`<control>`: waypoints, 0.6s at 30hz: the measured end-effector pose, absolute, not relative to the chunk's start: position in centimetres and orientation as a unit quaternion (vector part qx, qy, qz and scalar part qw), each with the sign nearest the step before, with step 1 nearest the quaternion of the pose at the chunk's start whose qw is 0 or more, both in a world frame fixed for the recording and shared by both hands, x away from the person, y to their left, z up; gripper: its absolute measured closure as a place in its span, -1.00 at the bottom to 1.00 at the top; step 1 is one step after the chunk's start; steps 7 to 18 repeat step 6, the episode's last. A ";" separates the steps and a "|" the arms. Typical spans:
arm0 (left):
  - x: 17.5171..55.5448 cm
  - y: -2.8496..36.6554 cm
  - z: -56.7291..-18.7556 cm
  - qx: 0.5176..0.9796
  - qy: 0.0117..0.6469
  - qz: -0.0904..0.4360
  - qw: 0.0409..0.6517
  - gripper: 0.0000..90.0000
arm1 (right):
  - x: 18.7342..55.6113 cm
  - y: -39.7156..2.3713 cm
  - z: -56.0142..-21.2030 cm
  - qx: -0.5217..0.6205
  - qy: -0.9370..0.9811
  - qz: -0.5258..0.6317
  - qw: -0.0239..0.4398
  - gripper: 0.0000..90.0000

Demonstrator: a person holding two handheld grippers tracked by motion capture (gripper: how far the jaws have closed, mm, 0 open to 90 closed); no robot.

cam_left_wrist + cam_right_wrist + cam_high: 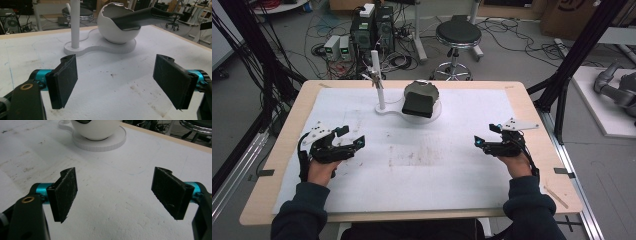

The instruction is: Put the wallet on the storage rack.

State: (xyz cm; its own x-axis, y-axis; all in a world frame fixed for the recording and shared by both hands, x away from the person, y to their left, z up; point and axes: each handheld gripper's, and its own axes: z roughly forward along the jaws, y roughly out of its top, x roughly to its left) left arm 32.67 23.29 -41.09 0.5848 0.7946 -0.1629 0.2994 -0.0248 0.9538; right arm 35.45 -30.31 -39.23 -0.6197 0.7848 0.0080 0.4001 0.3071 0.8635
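Two grippers: the left gripper (349, 136) and the right gripper (486, 135) rest on the white mat (452, 165), each with jaws spread wide, holding nothing. One white bowl (422, 95) stands at the mat's far centre, well apart from both, with one dark object (145, 16) lying in it, beside one white post (378, 82).

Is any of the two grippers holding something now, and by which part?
Nothing is held. The left gripper and the right gripper are both open, apart from the white bowl.
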 end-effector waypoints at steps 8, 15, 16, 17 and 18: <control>32.7 23.3 -41.1 0.681 0.402 0.217 0.572 -0.56 | 35.4 -30.6 -39.3 0.382 0.777 0.452 0.214 -0.53; 32.7 23.3 -41.1 0.681 0.402 0.217 0.572 -0.56 | 35.4 -30.6 -39.3 0.382 0.777 0.452 0.214 -0.53; 32.7 23.3 -41.1 0.681 0.402 0.217 0.572 -0.56 | 35.4 -30.6 -39.3 0.382 0.777 0.452 0.214 -0.53; 32.7 23.3 -41.1 0.681 0.402 0.217 0.572 -0.56 | 35.4 -30.6 -39.3 0.382 0.777 0.452 0.214 -0.53; 32.7 23.3 -41.1 0.681 0.402 0.217 0.572 -0.56 | 35.4 -30.6 -39.3 0.382 0.777 0.452 0.214 -0.53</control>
